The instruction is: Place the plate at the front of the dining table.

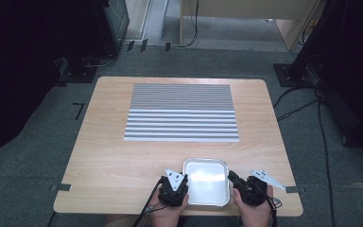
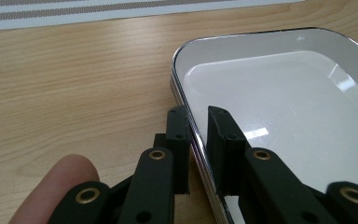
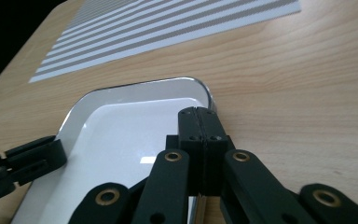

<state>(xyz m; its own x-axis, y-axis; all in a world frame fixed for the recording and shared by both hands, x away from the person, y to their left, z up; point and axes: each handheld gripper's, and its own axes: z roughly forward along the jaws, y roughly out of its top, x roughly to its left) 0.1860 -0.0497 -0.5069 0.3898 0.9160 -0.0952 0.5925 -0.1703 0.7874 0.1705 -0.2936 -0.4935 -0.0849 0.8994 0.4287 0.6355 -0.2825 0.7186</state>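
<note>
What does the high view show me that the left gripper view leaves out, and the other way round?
The high view adds the whole table, the grey floor with cables around it, and the right gripper at the right side of the tray. The left gripper view adds a close look at the left gripper: its jaws sit astride the tray's rim, one inside and one outside, with a fingertip beside them. Both share the shiny empty tray, the striped mat and the table.

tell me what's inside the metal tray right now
Nothing lies in the metal tray; its shiny floor is bare apart from light glare. The left gripper straddles its rim; the strip of floor under those jaws is hidden.
</note>
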